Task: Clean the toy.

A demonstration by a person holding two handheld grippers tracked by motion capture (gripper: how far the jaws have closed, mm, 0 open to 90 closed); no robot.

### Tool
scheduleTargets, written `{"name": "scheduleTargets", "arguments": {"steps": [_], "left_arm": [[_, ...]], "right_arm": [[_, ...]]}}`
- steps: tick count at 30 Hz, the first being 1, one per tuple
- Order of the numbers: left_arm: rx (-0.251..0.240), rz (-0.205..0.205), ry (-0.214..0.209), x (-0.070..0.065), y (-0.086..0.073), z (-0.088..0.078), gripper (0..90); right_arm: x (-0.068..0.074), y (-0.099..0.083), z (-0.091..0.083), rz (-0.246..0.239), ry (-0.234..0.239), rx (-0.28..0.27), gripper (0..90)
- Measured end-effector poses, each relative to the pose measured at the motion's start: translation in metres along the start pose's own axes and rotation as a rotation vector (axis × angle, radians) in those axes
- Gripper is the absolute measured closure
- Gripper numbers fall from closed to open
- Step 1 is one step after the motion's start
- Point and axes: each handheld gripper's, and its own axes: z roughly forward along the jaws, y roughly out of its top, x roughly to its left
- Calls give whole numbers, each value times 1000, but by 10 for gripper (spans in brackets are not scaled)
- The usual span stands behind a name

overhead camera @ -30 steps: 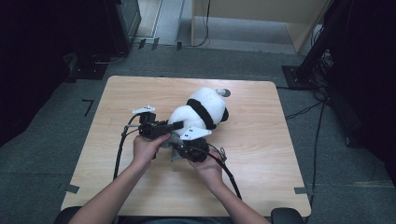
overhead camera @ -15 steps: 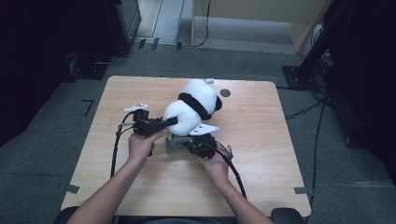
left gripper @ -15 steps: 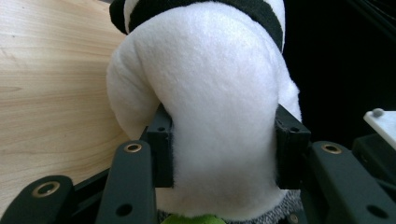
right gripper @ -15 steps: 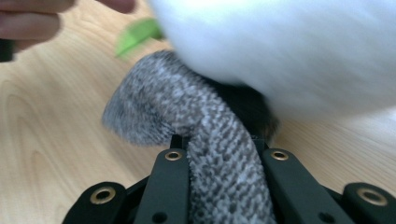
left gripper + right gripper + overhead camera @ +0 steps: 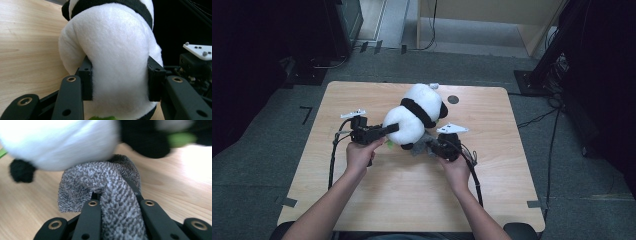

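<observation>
A black-and-white panda plush (image 5: 417, 117) lies on the wooden table (image 5: 362, 100). My left gripper (image 5: 392, 128) reaches in from the left and is shut on its white rump (image 5: 117, 50), with the pads (image 5: 86, 80) pressed into the fur on both sides. Just right of the plush, my right gripper (image 5: 430, 145) is shut on a grey knitted cloth (image 5: 100, 180). The cloth bunches up under the panda (image 5: 62, 142) and runs back between the jaws. A bit of green (image 5: 181, 138) shows by the plush's black paw.
A small dark round mark (image 5: 453, 99) sits on the table behind the plush. Black cables trail from both grippers toward the near edge. Dark equipment and a wooden cabinet stand on the floor beyond the table. The right gripper's white plate (image 5: 197, 48) shows past the plush.
My right gripper has moved to the right with the grey cloth still in it. The panda shifted a little left and turned earlier on. The left gripper has hardly moved.
</observation>
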Motion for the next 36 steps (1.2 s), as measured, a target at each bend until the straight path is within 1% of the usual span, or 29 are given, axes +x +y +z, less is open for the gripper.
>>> {"name": "scheduleTargets", "arguments": {"steps": [2, 5, 6, 7, 8, 9, 10, 11, 13, 15, 18, 21, 24, 26, 29, 33, 34, 36], "left_arm": [[-4, 0, 1, 0, 1, -1, 534], [-6, 12, 12, 1, 2, -2, 534], [-7, 17, 17, 2, 2, -3, 535], [-12, 13, 22, 1, 2, -4, 534], [-12, 21, 25, 2, 3, -4, 534], [-16, 18, 28, 3, 3, -5, 534], [-15, 21, 28, 4, 4, -6, 534], [-20, 14, 26, 5, 4, -7, 534], [-29, 21, 31, 6, 6, -9, 534], [-28, 31, 42, 7, 7, -10, 534], [-30, 38, 55, 10, 8, -13, 534], [-26, 53, 85, 12, 9, -15, 534], [-21, 63, 105, 16, 10, -18, 534], [-22, 68, 122, 18, 11, -19, 534], [-18, 90, 157, 22, 13, -22, 534], [-32, 83, 179, 29, 14, -29, 534], [-32, 86, 186, 30, 15, -30, 534], [-34, 81, 198, 34, 16, -34, 535]], "right_arm": [[-7, 1, -4, 21, -8, -10, 796], [-17, 2, -9, 36, -28, -23, 795], [-19, 2, -10, 37, -34, -27, 795], [-21, 2, -11, 27, -43, -21, 793], [-23, 3, -11, 19, -43, -9, 790], [-26, 4, -11, 23, -33, 12, 790], [-28, 5, -13, 23, -43, 7, 790], [-30, 5, -16, 17, -46, -12, 790], [-33, 8, -21, 22, -46, -15, 790], [-36, 9, -23, 19, -53, -22, 790], [-43, 8, -26, 35, -64, -26, 790], [-50, 7, -29, 55, -71, -36, 790], [-56, 7, -33, 67, -78, -51, 789], [-59, 6, -34, 68, -86, -53, 790], [-64, 5, -36, 75, -92, -53, 789], [-69, 4, -38, 62, -100, -57, 787], [-70, 4, -39, 65, -100, -60, 787], [-74, 3, -39, 71, -103, -62, 787]]}}
